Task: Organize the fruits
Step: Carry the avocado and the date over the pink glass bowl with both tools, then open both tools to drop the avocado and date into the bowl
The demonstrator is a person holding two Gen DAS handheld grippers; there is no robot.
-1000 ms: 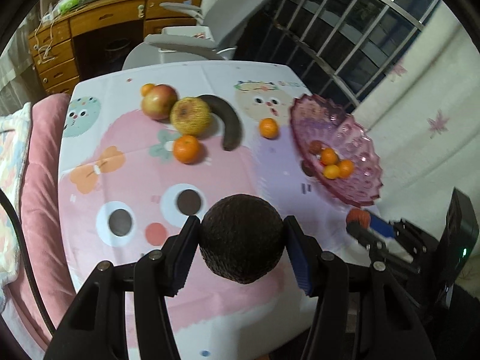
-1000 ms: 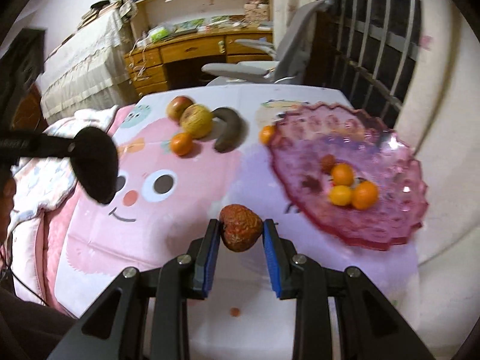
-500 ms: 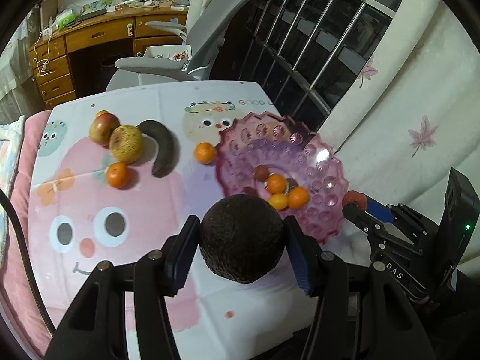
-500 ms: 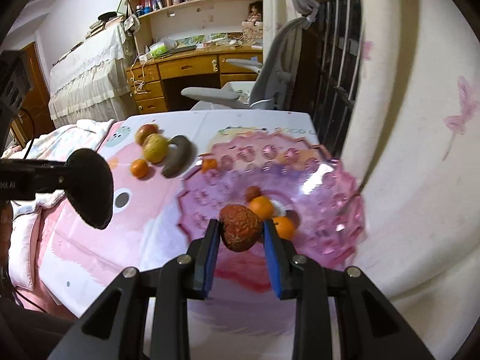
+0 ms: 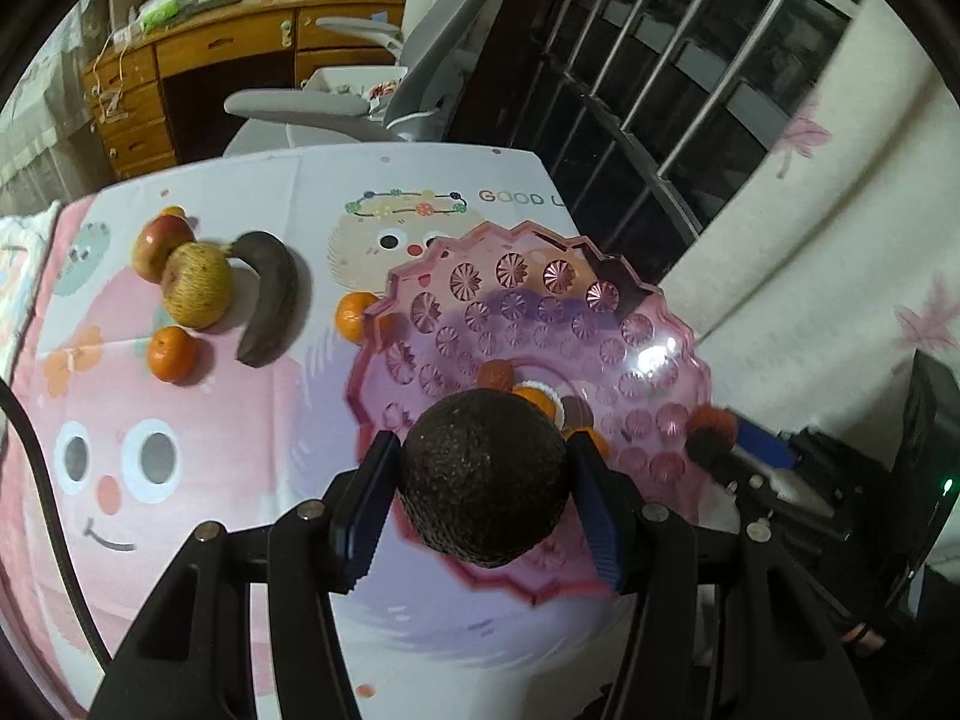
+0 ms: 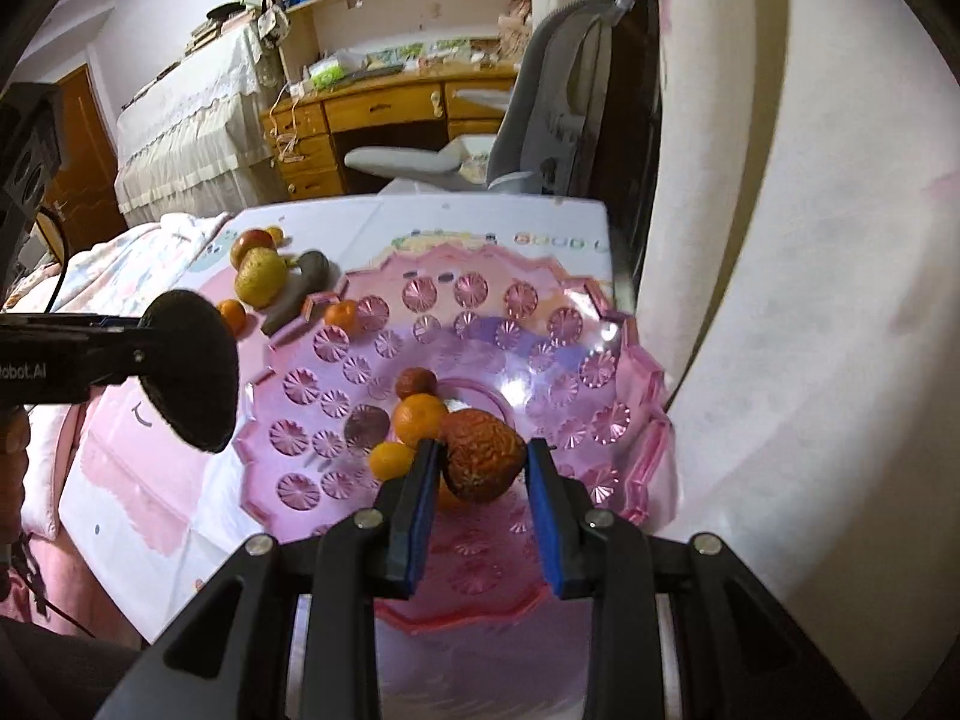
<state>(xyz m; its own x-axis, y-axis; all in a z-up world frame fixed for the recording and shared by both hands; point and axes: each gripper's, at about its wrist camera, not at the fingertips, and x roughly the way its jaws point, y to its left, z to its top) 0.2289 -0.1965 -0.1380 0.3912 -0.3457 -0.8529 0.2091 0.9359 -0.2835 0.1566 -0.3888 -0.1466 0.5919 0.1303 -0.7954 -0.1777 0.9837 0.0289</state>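
The left gripper (image 5: 485, 498) is clamping an avocado (image 5: 485, 477) and the right gripper (image 6: 480, 483) a wrinkled red fruit (image 6: 482, 461), both hanging over the pink bowl (image 6: 468, 300). Small oranges (image 6: 418, 417) are already lying inside; an apple (image 5: 153, 240), pear (image 5: 197, 284) and banana (image 5: 273, 294) are waiting near the table's far left edge

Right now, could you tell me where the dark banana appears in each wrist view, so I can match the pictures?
Left wrist: the dark banana lies upper left, right of the yellowish apple.
Right wrist: the dark banana is left of centre, partly behind the bowl's rim.
Shared landmark: the pink glass bowl.
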